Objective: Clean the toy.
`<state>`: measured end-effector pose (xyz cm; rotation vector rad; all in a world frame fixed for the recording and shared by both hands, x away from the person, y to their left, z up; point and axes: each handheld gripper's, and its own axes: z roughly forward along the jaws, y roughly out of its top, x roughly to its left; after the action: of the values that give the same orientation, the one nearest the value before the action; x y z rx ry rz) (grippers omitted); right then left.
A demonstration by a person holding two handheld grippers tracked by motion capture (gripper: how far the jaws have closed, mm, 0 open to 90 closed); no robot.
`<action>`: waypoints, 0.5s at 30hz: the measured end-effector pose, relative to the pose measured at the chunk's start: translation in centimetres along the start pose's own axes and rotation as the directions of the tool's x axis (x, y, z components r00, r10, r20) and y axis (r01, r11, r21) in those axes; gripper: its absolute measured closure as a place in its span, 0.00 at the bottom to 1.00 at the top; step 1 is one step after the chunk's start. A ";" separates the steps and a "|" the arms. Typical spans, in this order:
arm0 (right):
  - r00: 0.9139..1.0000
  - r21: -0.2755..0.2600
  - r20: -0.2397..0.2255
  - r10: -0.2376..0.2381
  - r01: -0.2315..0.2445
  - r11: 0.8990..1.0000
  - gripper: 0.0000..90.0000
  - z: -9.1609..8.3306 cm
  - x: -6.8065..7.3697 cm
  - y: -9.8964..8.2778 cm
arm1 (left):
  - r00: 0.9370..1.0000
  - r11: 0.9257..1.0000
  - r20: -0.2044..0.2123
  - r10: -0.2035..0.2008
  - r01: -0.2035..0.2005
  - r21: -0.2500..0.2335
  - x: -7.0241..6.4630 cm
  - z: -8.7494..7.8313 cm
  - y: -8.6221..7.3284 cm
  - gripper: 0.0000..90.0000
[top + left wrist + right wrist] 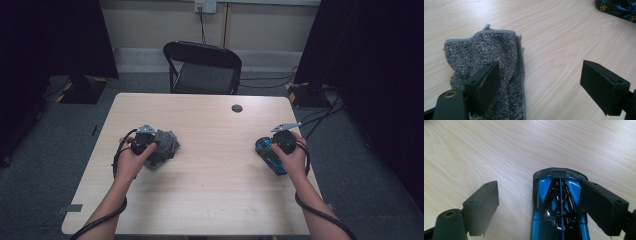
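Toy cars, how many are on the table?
1. The blue and black toy car lies near the table's right edge, under the right gripper, whose open jaws straddle it. The grey towel under the open left gripper could hide something small.

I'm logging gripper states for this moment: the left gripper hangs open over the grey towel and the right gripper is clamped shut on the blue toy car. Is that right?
Not quite. The right gripper isn't shut: the right gripper view shows its jaws spread wide, with the blue toy car lying loose between them. The left gripper is indeed open over the grey towel.
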<state>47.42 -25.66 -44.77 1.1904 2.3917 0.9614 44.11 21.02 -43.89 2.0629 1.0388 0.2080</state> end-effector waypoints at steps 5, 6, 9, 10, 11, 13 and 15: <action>1.000 -0.007 -0.018 0.000 0.000 1.000 0.17 -0.2 0.6 0.0 | 1.000 1.000 0.021 0.005 -0.005 0.006 -0.7 0.1 -0.2 0.18; 1.000 -0.009 -0.020 -0.001 0.000 1.000 0.17 -0.3 0.7 0.0 | 1.000 1.000 0.022 0.007 -0.007 0.005 -0.7 0.1 -0.2 0.18; 1.000 -0.018 -0.028 -0.005 0.005 1.000 0.17 -0.5 1.1 0.1 | 0.999 1.000 0.034 0.010 -0.009 -0.002 -1.1 0.1 -0.2 0.18; 0.999 -0.019 -0.035 -0.010 0.009 1.000 0.17 -0.5 1.2 0.1 | 0.999 1.000 0.044 0.012 -0.012 -0.003 -1.2 0.1 -0.3 0.18; 0.999 -0.015 -0.036 -0.012 0.011 1.000 0.17 -0.5 1.3 0.1 | 0.999 1.000 0.052 0.015 -0.015 -0.001 -1.4 0.2 -0.3 0.18; 0.999 -0.017 -0.046 -0.014 0.013 1.000 0.17 -0.4 1.6 0.1 | 0.998 1.000 0.059 0.022 -0.022 -0.001 -1.7 0.5 -0.4 0.18; 0.998 -0.015 -0.053 -0.019 0.018 1.000 0.17 -0.3 1.9 0.1 | 0.997 1.000 0.070 0.022 -0.022 0.001 -2.0 0.7 -0.4 0.18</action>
<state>46.13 -24.25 -44.47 1.1493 2.4278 1.0153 42.90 19.30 -44.29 2.0687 0.9746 0.1455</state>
